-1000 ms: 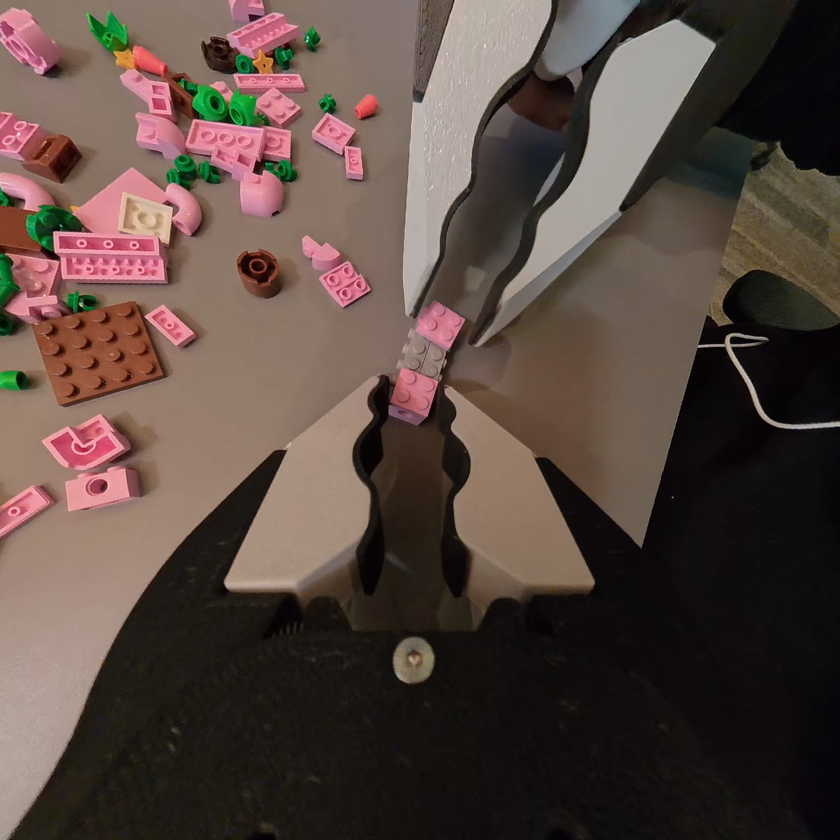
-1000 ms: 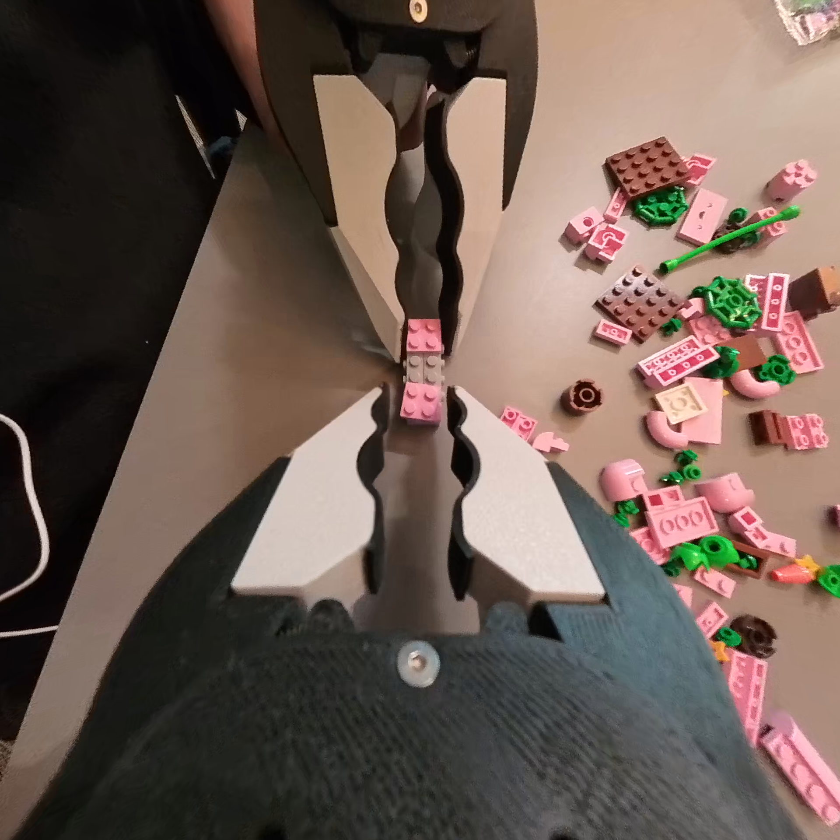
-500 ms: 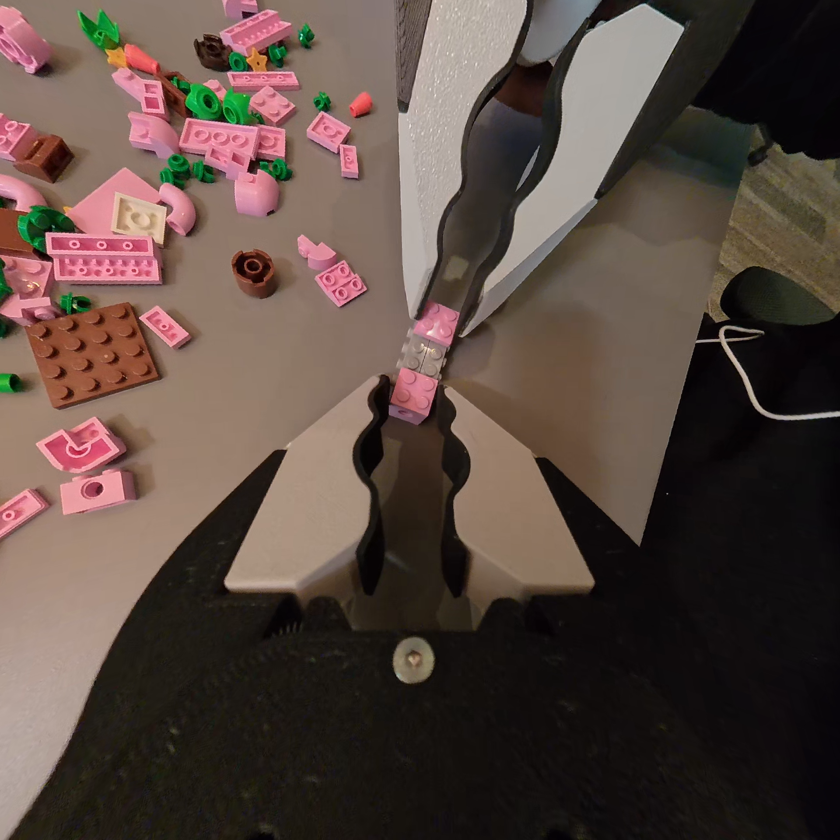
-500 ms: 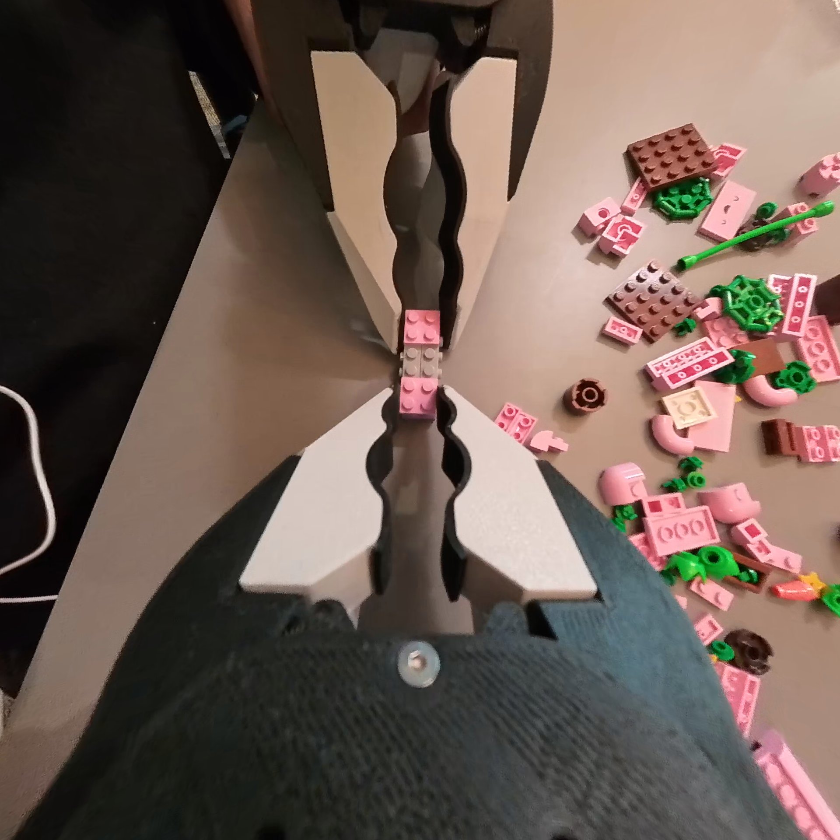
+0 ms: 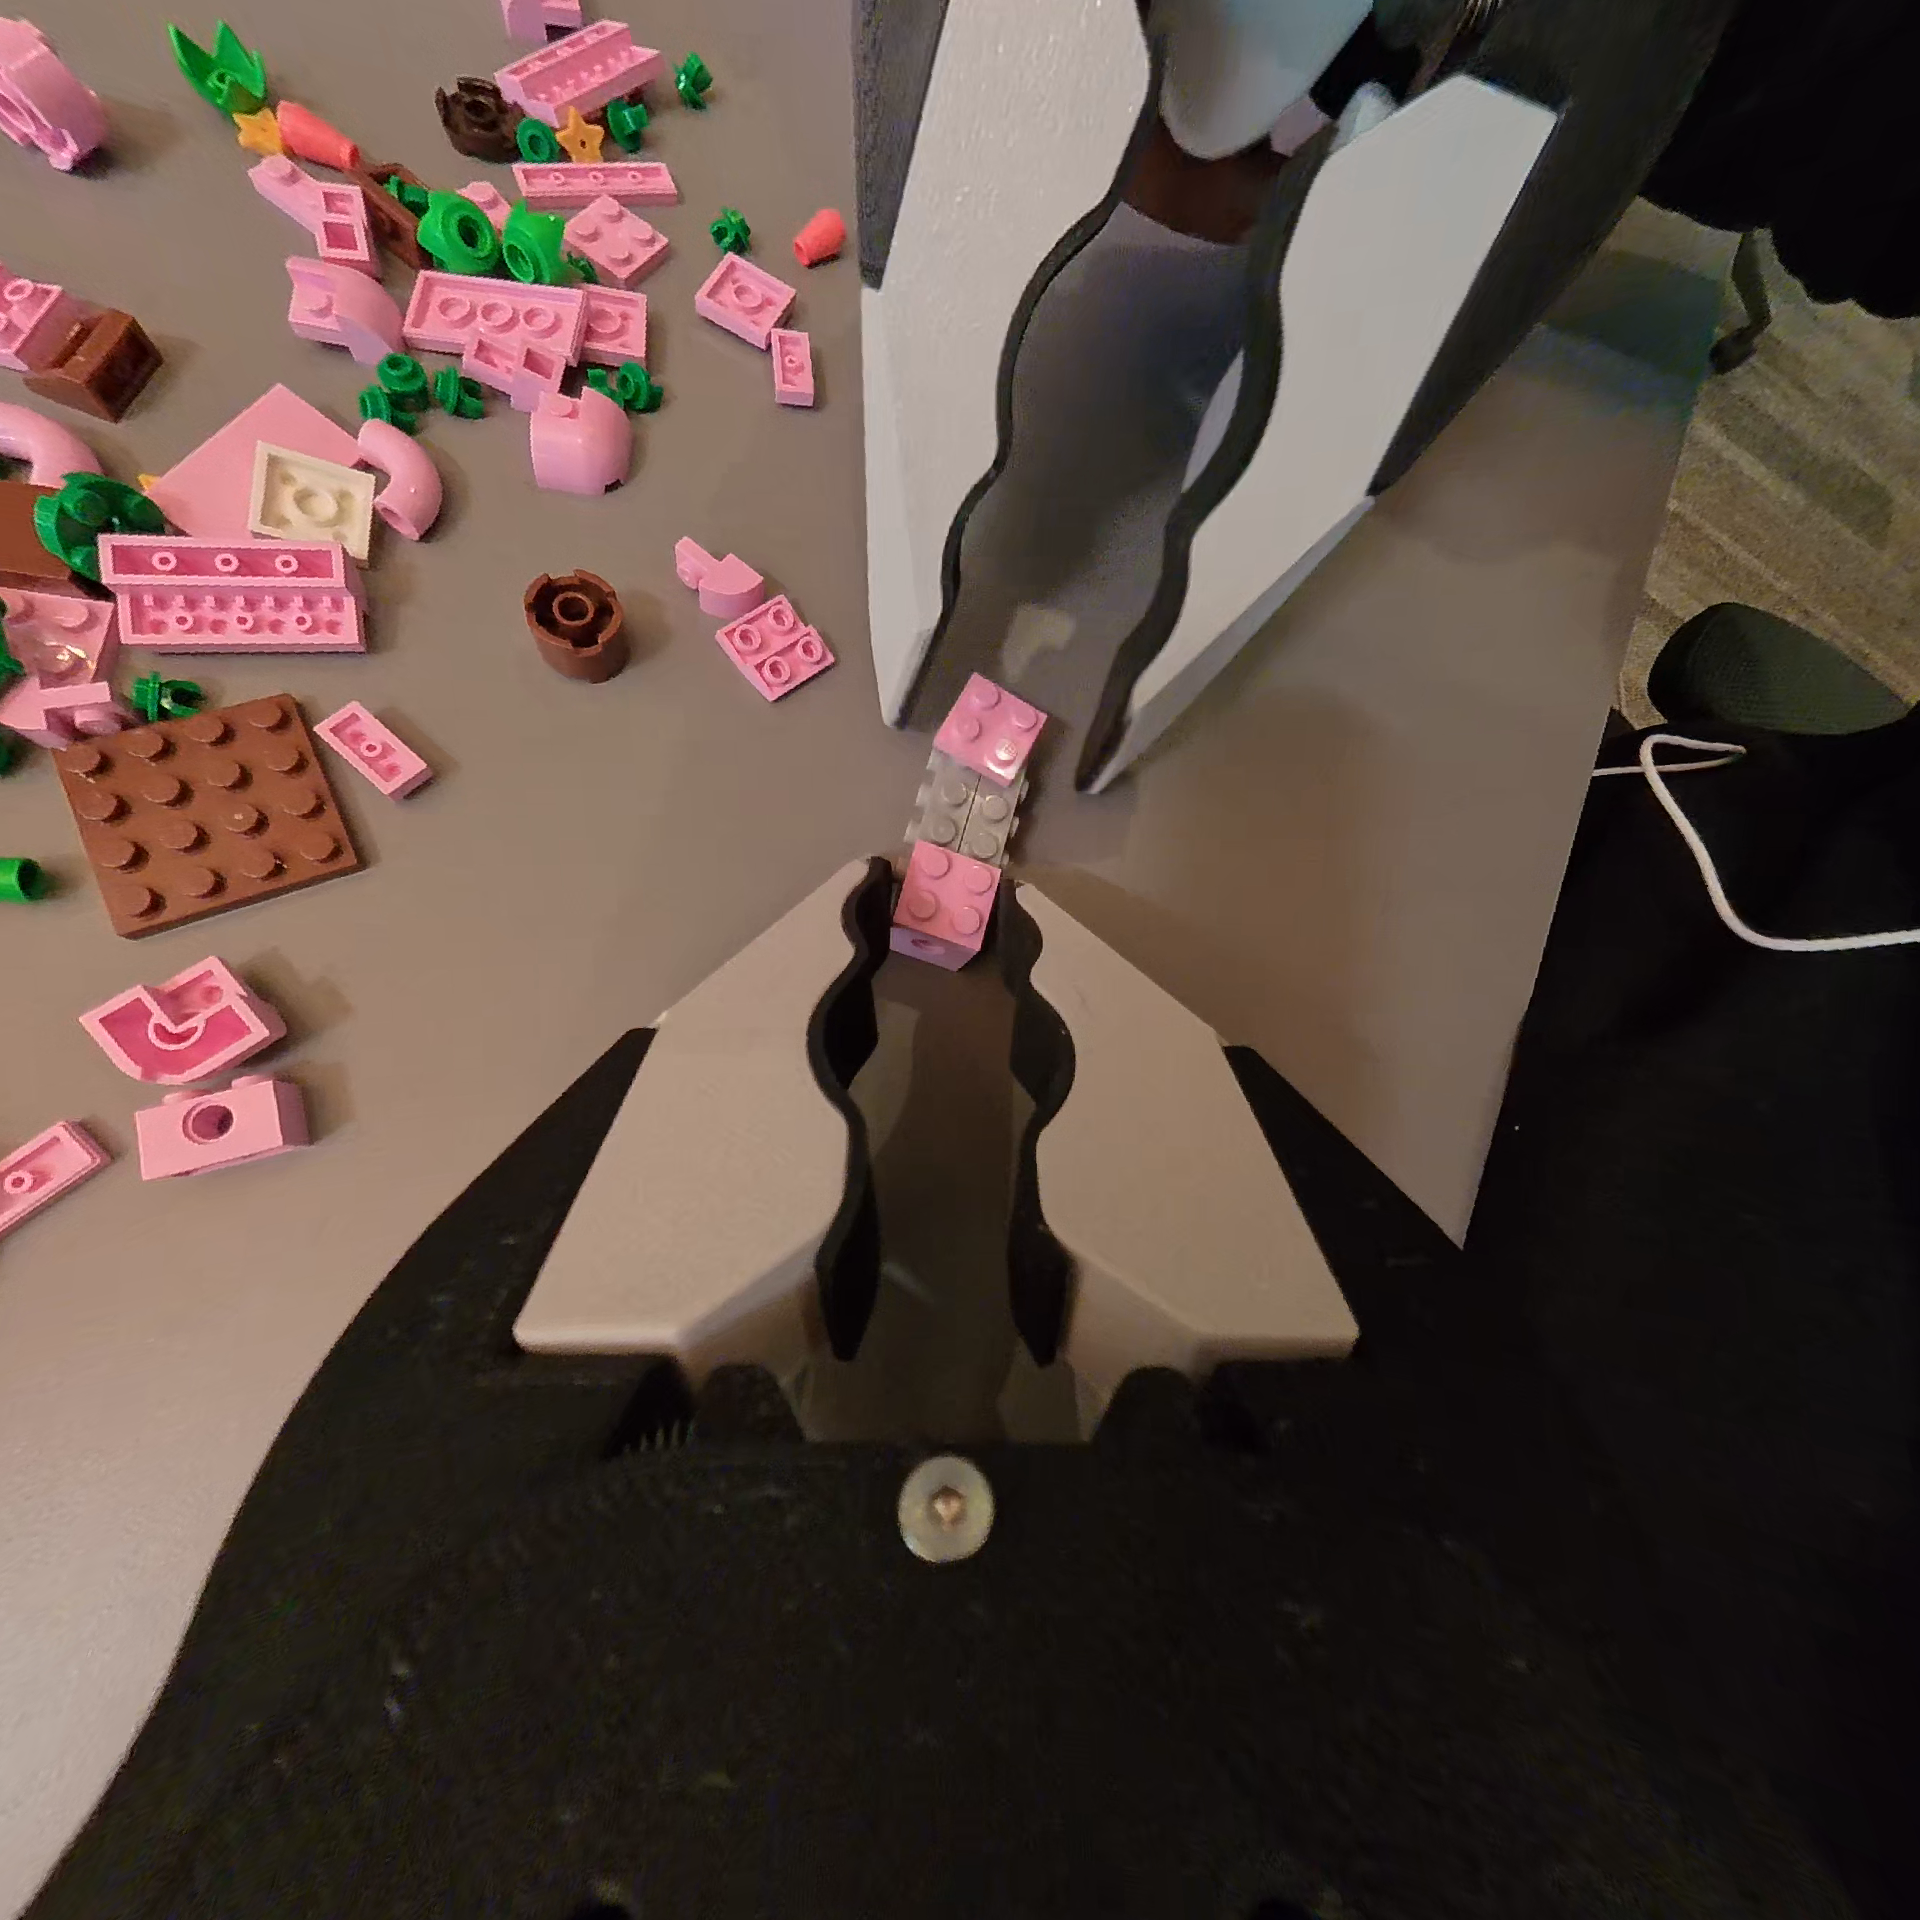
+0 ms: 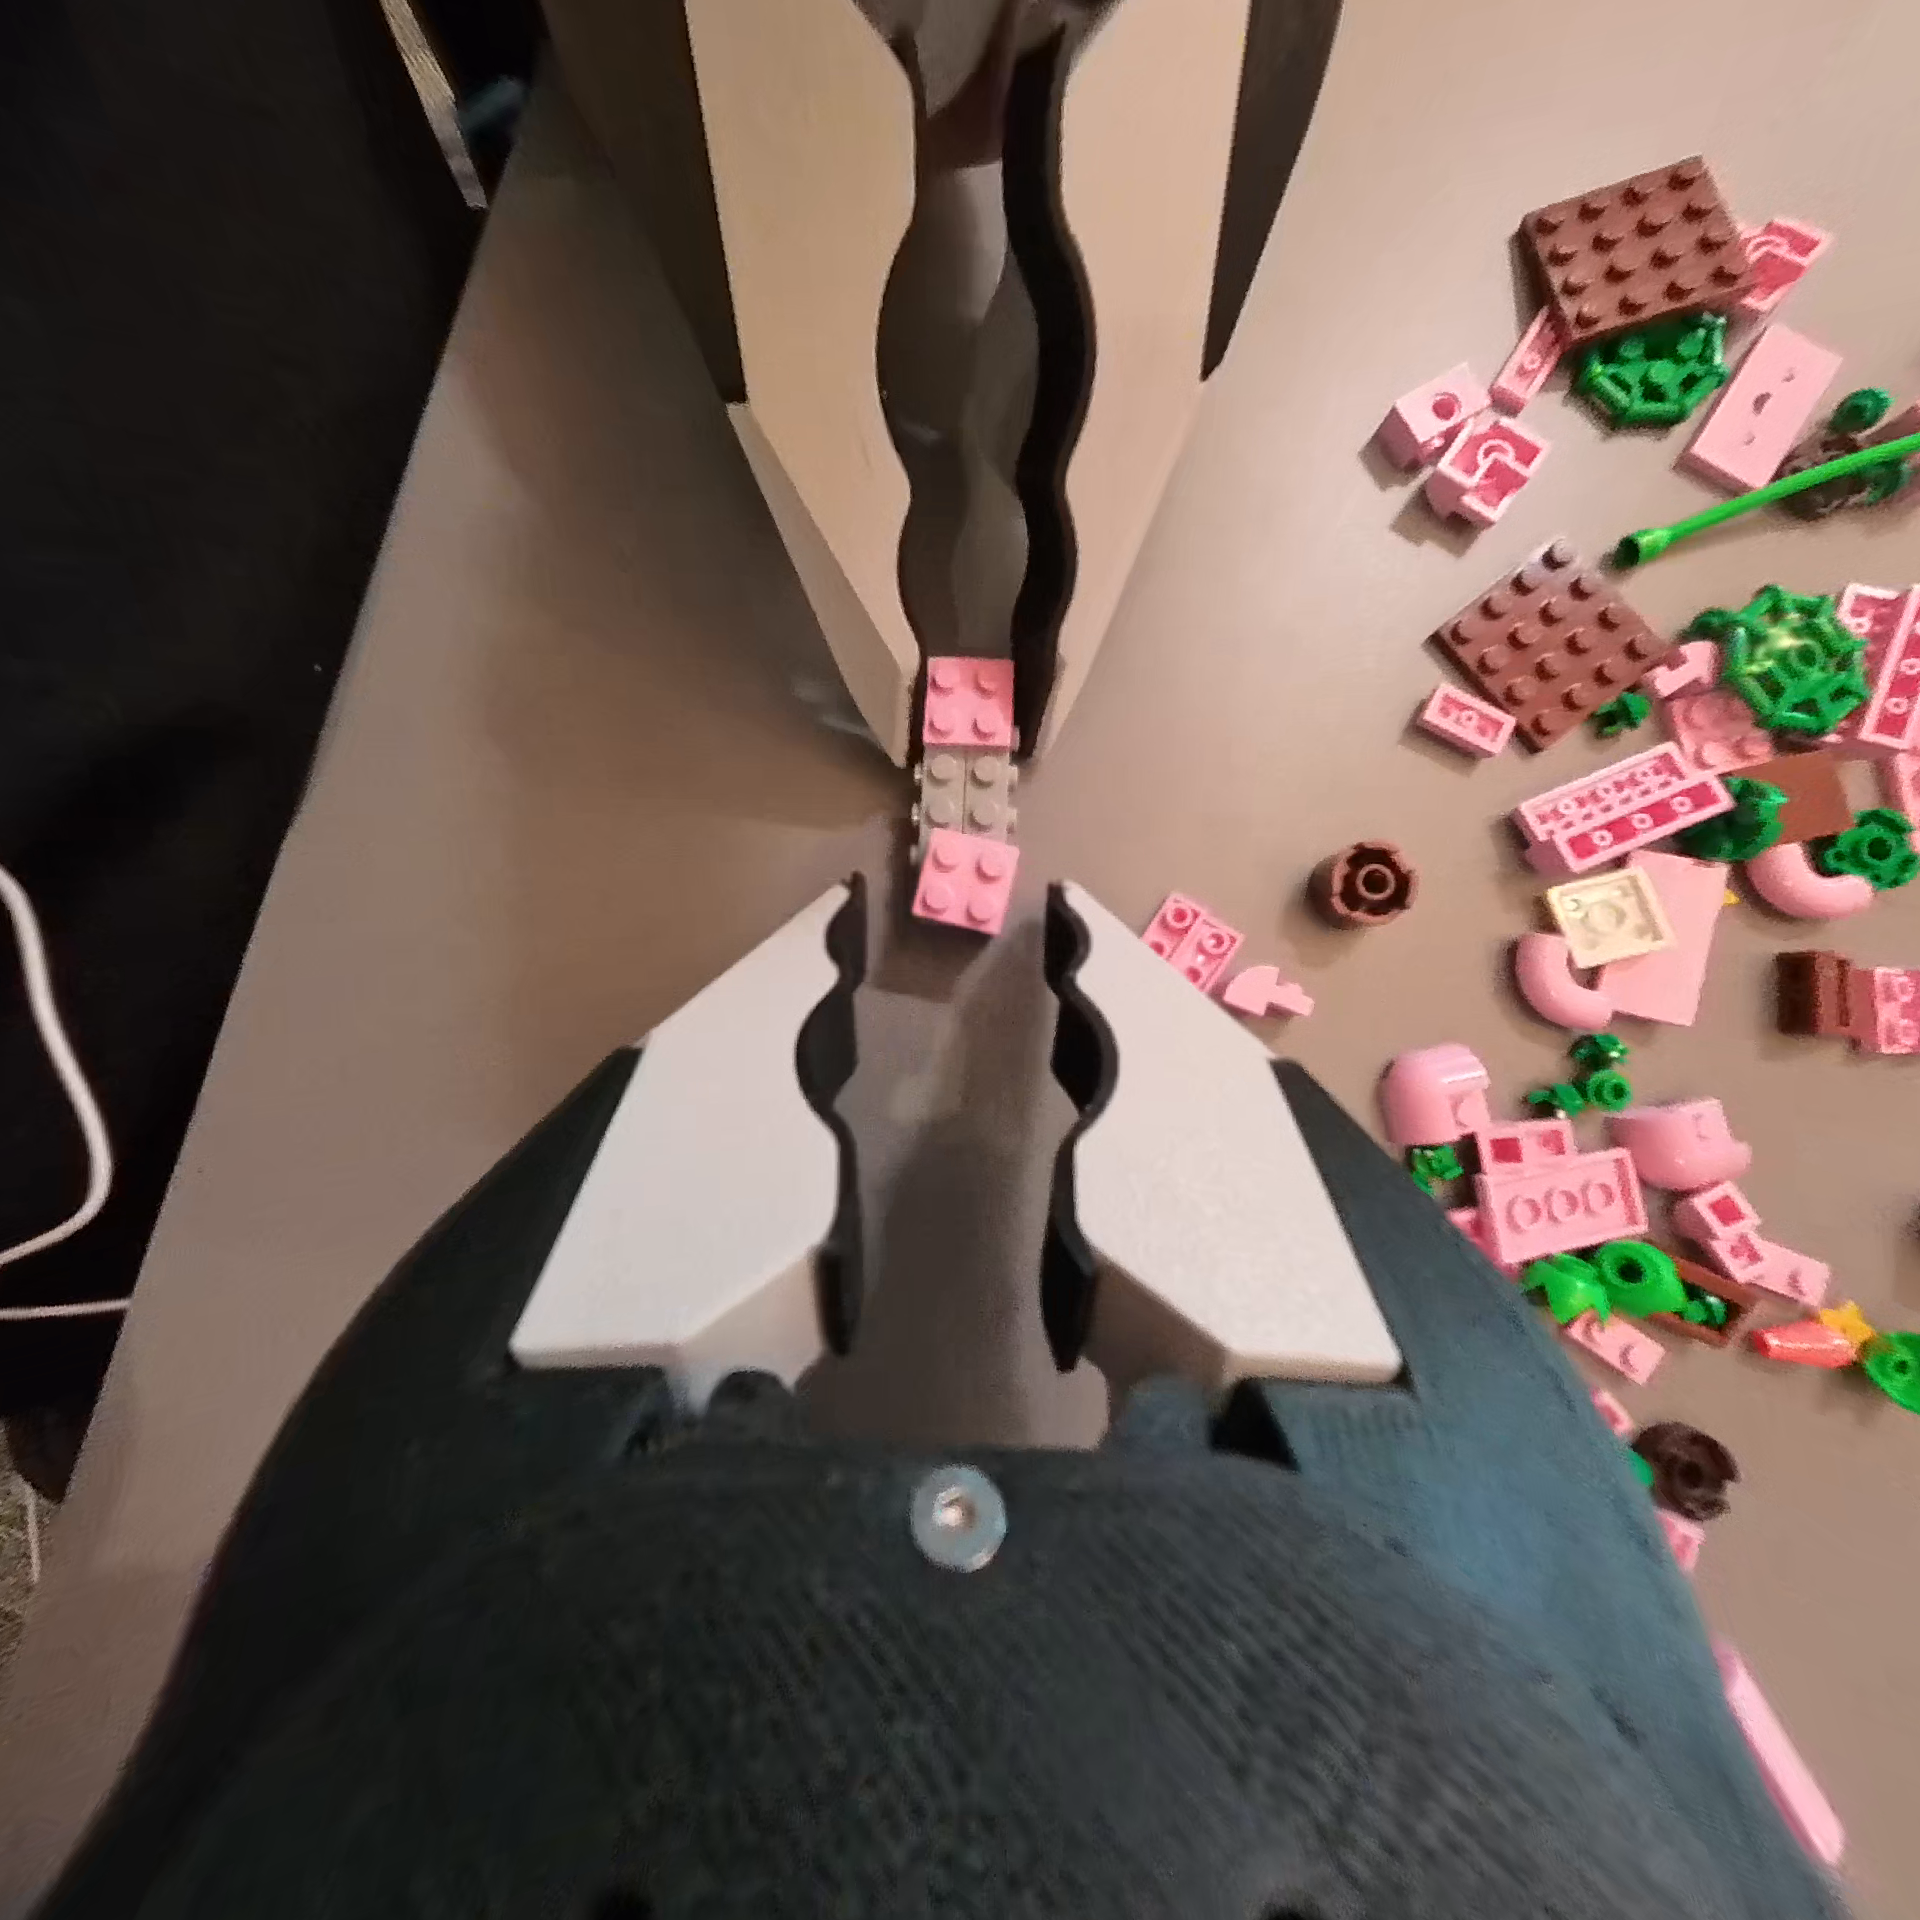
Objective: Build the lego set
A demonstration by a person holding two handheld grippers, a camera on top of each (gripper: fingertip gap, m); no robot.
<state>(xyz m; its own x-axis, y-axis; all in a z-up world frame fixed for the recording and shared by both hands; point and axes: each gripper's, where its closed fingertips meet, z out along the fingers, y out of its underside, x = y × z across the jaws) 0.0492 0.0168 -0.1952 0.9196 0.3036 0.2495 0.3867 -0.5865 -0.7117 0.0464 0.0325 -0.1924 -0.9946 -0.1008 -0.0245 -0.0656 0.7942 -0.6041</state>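
Observation:
A small lego assembly [image 5: 971,810], a grey middle with a pink 2x2 brick at each end, hangs just above the grey table. My left gripper [image 5: 948,894] is shut on its near pink brick [image 5: 943,902]. In the right wrist view the left gripper [image 6: 971,717] comes from the top and grips the far pink brick [image 6: 969,698]. My right gripper [image 6: 953,904] is open, its fingertips [image 6: 844,909] on either side of the other pink brick [image 6: 966,878] without touching it. It also shows in the left wrist view [image 5: 997,743], jaws apart.
Loose pink, green and brown pieces lie spread to the left in the left wrist view: a brown plate [image 5: 203,810], a brown round brick [image 5: 574,623], a pink 2x2 plate [image 5: 777,646]. The table's edge [image 5: 1538,987] runs close on the right, with a white cable [image 5: 1714,904] beyond it. The tips of both grippers are at nearly the same place.
The right gripper closed on its pink end of the assembly half a second ago, and has now opened and drawn back slightly. The left gripper keeps its hold.

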